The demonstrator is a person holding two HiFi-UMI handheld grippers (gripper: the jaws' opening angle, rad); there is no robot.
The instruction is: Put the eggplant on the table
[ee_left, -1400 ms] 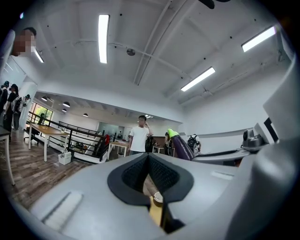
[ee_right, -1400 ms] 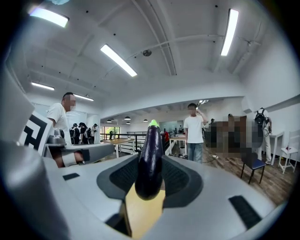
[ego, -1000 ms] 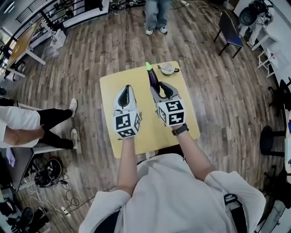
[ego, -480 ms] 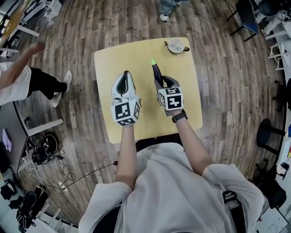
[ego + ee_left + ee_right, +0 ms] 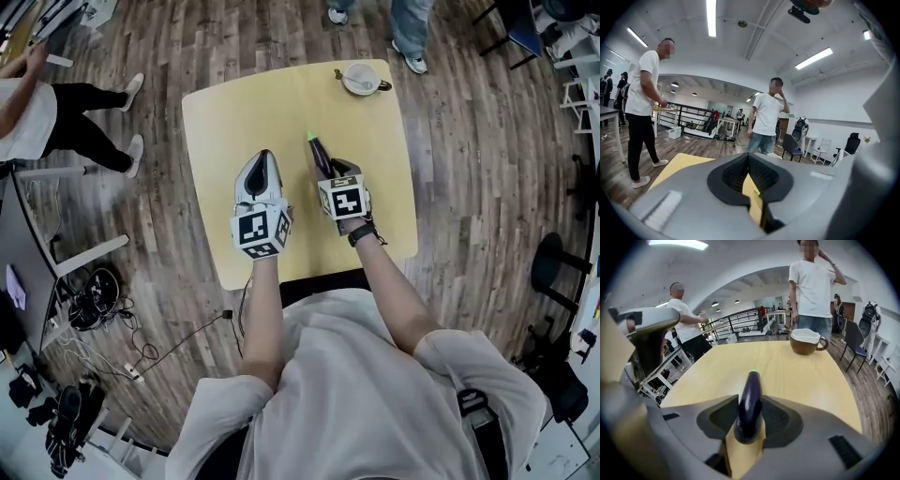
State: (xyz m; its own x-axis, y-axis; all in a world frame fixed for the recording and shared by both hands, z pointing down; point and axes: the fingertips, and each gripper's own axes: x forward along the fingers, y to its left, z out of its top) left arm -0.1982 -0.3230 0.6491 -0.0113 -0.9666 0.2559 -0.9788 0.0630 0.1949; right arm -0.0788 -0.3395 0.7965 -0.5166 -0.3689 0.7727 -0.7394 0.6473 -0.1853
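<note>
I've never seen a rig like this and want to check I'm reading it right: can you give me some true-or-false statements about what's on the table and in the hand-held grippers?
1. The right hand-held gripper is clamped on the eggplant. True.
2. The cup lies on the floor. False: it stands at the far end of the table.
3. The left hand-held gripper holds something too. False: its jaws are together with nothing between them.
4. The eggplant's green tip points away from the person. True.
</note>
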